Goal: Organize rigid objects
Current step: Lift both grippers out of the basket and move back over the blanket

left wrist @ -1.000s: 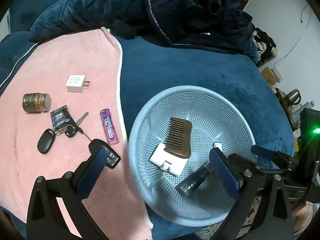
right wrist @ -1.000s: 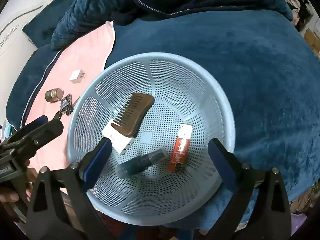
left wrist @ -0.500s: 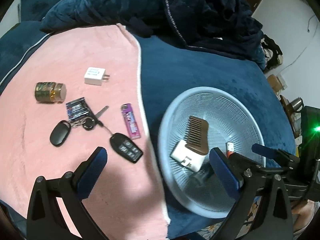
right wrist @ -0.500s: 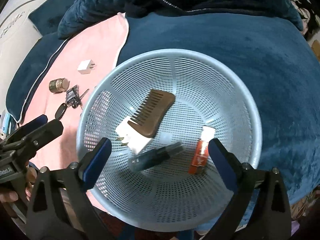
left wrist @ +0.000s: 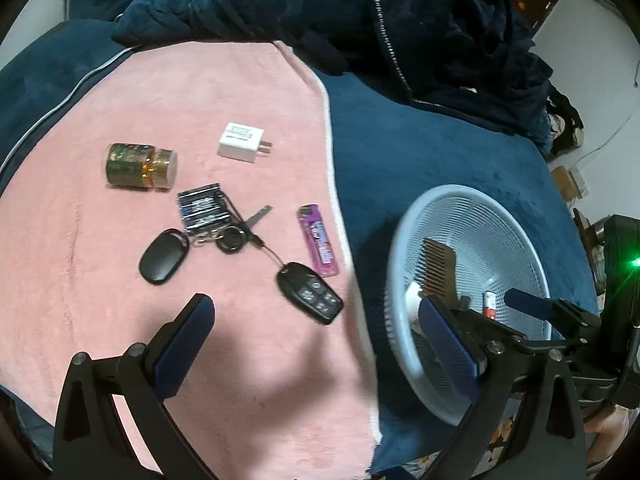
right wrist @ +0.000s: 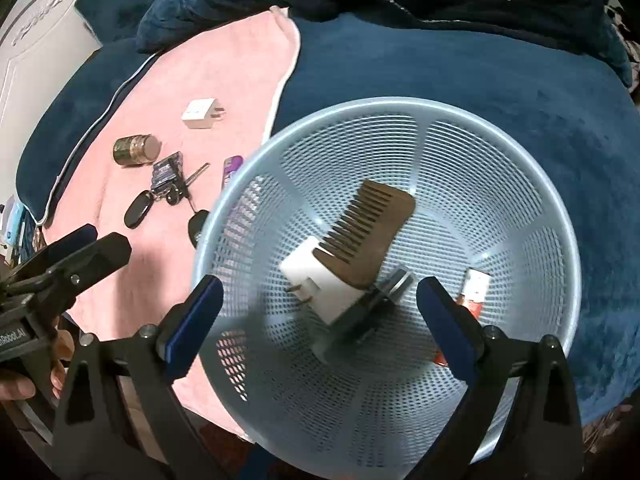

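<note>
Jaws wide on both grippers, nothing held. Left gripper (left wrist: 316,336) hangs over the pink towel (left wrist: 120,304), its right finger overlapping the basket (left wrist: 400,264) rim in view. Right gripper (right wrist: 318,308) hangs over the basket, fingers straddling the contents.

Left view, near to far from the jaws:
- car fob (left wrist: 310,293) just ahead, between the fingers, nearer the right one
- purple lighter (left wrist: 318,241) just past the fob, apart from it
- cord runs from the fob back to a ring with a black oval tag (left wrist: 163,257) and key (left wrist: 260,215), ahead-left
- battery pack (left wrist: 204,210) touching the key bunch, far side
- jar (left wrist: 140,166) on its side, further ahead-left
- white charger (left wrist: 242,142) furthest, prongs pointing right
- dark jacket (left wrist: 400,12) heaped beyond the towel

Right view, near to far:
- dark tube (right wrist: 370,304) between the fingers, blurred, partly under the white adapter (right wrist: 320,284)
- red lighter (right wrist: 474,288) just inside the right finger, low end hidden behind it
- comb (right wrist: 368,236) ahead, lying over the adapter's far end, teeth facing left
- left gripper (right wrist: 68,256) off to the left over the towel, hand (right wrist: 60,364) behind it

Loose items all left of the basket on the towel; basket sits on the blue blanket (right wrist: 460,68), its left rim over the towel edge.
</note>
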`<action>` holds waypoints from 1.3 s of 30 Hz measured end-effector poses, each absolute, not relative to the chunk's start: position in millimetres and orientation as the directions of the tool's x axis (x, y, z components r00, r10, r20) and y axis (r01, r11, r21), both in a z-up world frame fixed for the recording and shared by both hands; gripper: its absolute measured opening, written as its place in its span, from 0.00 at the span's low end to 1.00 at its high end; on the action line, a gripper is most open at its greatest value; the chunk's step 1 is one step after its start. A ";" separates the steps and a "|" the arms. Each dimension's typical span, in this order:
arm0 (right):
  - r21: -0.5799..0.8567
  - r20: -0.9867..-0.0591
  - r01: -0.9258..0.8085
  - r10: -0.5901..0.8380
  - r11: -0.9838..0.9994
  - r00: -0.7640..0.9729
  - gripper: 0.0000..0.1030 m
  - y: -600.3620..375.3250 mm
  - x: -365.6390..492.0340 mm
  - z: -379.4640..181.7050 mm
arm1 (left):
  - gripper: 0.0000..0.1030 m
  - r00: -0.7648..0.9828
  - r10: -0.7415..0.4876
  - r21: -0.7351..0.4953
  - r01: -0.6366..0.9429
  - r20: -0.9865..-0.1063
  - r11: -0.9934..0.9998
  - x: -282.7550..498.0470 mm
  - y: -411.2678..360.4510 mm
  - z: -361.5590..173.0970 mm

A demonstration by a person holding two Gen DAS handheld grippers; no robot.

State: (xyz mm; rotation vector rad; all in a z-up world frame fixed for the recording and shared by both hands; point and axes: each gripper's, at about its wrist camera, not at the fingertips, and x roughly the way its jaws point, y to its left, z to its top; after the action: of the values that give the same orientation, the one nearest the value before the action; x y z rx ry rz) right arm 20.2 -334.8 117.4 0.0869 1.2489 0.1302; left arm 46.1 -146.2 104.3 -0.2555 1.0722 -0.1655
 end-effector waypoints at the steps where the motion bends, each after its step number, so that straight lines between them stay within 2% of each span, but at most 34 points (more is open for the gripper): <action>1: 0.137 -0.940 -0.056 0.148 0.989 0.309 0.95 -331.9 21.2 117.0 | 0.99 0.469 -0.254 -0.285 0.006 -0.846 0.959 46.2 -143.2 103.6; 15: 0.126 -0.934 -0.154 0.170 0.980 0.315 0.95 -277.6 59.4 117.2 | 0.99 0.465 -0.170 -0.248 -0.111 -0.869 0.962 54.2 -56.5 98.7; 24: 0.141 -0.942 -0.228 0.201 0.963 0.269 0.94 -230.1 105.9 109.0 | 0.99 0.439 -0.108 -0.213 -0.197 -0.892 0.957 55.7 -24.6 73.0; 26: 0.154 -0.954 -0.231 0.206 0.961 0.219 0.90 -218.9 119.1 99.3 | 0.99 0.431 -0.112 -0.221 -0.212 -0.895 0.952 55.1 -19.2 67.4; 28: 0.140 -0.965 -0.238 0.187 0.961 0.186 0.75 -209.6 127.4 91.4 | 0.99 0.425 -0.123 -0.234 -0.220 -0.897 0.947 53.9 -14.8 63.0; 33: 0.075 -0.990 -0.225 0.099 0.971 0.100 0.52 -196.6 146.1 62.9 | 0.99 0.430 -0.109 -0.220 -0.217 -0.896 0.951 50.8 -8.9 58.4; 38: 0.026 -0.999 -0.196 0.034 0.980 0.039 0.49 -198.9 151.8 41.2 | 0.99 0.419 -0.118 -0.224 -0.213 -0.900 0.951 52.6 -4.8 51.1; 39: 0.014 -0.999 -0.194 0.020 0.981 0.030 0.45 -199.5 152.2 37.3 | 0.99 0.417 -0.122 -0.227 -0.214 -0.901 0.950 53.1 -4.2 49.8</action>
State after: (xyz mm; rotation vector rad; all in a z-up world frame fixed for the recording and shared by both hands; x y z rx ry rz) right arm 152.2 -199.4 37.3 -0.1388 1.5332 0.1661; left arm 53.1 -4.2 49.8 -0.3301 1.1451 0.0591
